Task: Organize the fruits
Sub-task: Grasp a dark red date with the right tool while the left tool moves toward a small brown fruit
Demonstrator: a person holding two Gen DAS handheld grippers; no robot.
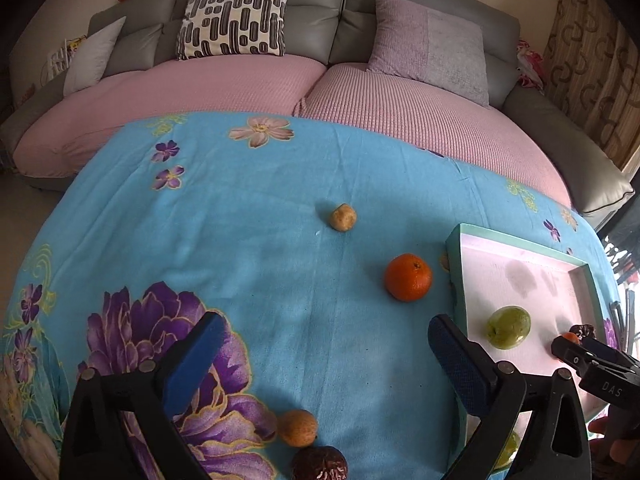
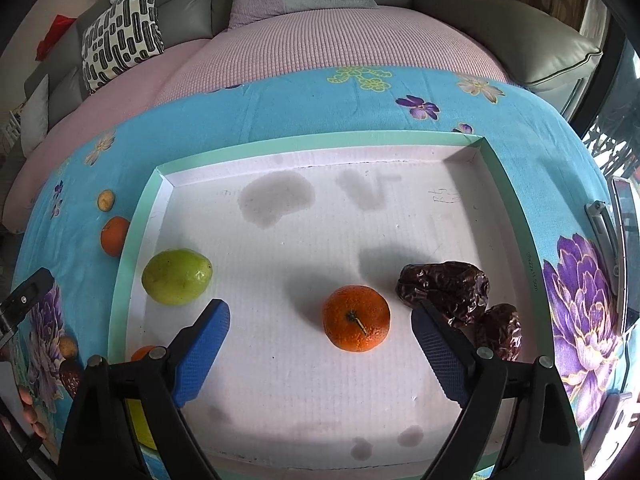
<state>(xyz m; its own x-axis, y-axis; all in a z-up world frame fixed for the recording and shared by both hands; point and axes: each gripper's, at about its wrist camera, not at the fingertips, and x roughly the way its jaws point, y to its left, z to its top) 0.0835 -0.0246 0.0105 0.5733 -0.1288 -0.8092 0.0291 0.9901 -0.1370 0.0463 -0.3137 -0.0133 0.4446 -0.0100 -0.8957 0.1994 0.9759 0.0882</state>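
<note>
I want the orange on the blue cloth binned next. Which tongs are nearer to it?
Left. The left tongs hang open over the cloth just short of the orange; the right tongs are open over the tray, whose wall stands between.

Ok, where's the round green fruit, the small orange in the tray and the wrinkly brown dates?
Round green fruit (image 2: 177,277), right wrist view, middle of its skin.
Small orange in the tray (image 2: 356,323), right wrist view, by its stem.
Wrinkly dark brown dates (image 2: 444,285), right wrist view, on the larger one.

Both wrist views sofa-facing, sharing the tray (image 1: 520,240) (image 2: 320,142).
</note>
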